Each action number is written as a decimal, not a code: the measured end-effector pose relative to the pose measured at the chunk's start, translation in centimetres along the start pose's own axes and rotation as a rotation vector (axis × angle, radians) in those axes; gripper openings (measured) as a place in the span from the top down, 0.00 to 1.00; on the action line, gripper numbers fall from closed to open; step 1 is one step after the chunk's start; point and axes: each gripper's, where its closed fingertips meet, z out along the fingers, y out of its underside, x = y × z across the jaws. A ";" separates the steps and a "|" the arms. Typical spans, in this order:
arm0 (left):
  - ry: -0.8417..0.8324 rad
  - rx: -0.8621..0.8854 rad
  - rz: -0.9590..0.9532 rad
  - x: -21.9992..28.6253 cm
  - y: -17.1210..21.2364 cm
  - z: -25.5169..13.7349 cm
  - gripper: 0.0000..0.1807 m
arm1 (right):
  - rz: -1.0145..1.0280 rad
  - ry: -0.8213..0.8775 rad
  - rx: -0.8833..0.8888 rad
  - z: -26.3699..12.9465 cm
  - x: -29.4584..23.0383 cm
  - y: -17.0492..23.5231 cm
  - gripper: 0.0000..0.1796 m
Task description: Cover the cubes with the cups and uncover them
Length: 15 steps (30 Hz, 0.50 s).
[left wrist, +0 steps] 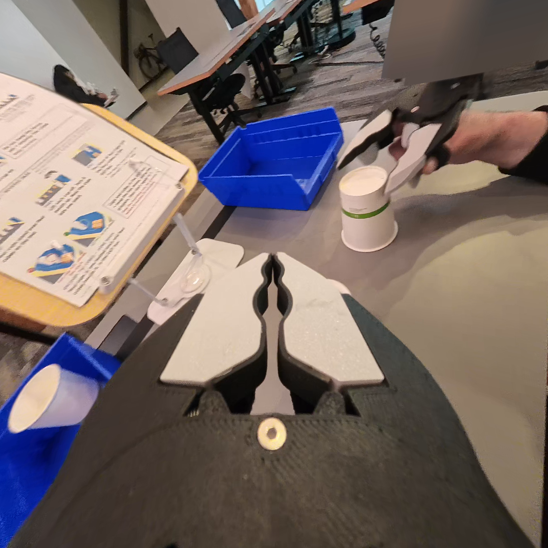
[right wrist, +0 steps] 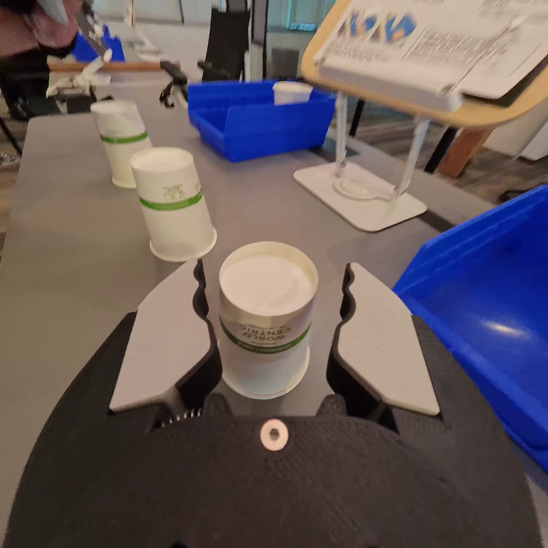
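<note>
Three white paper cups with a green band stand upside down in a row on the grey table (right wrist: 74,237). The nearest cup (right wrist: 267,311) sits between the fingers of my right gripper (right wrist: 274,268), which is open with a gap on each side. The middle cup (right wrist: 175,204) and the far cup (right wrist: 121,139) stand beyond it. No cubes show. In the left wrist view, the right gripper (left wrist: 364,178) hovers open over the nearest cup (left wrist: 367,213). My left gripper (left wrist: 272,258) is shut and empty, low over the table.
A blue bin (left wrist: 272,160) stands open near the nearest cup, also showing in the right wrist view (right wrist: 489,296). Another blue bin (right wrist: 261,124) holds a white cup (right wrist: 292,92). A document stand (left wrist: 74,192) on a white base (right wrist: 358,195) stands at the table edge.
</note>
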 end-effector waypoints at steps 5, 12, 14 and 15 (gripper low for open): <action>-0.136 0.000 -0.043 -4.6 0.6 -3.8 1.00 | -0.091 0.055 0.183 -3.1 -0.5 -4.6 0.63; -0.337 -0.148 -0.023 -11.7 5.9 -6.9 0.92 | -0.238 -0.177 0.320 -0.3 -9.9 -10.4 1.00; -0.371 -0.207 0.004 -14.3 8.2 -7.0 0.91 | -0.211 -0.214 0.320 1.7 -10.7 -10.9 1.00; -0.386 -0.229 0.018 -15.7 9.3 -6.9 0.90 | -0.197 -0.237 0.322 2.6 -11.0 -11.1 1.00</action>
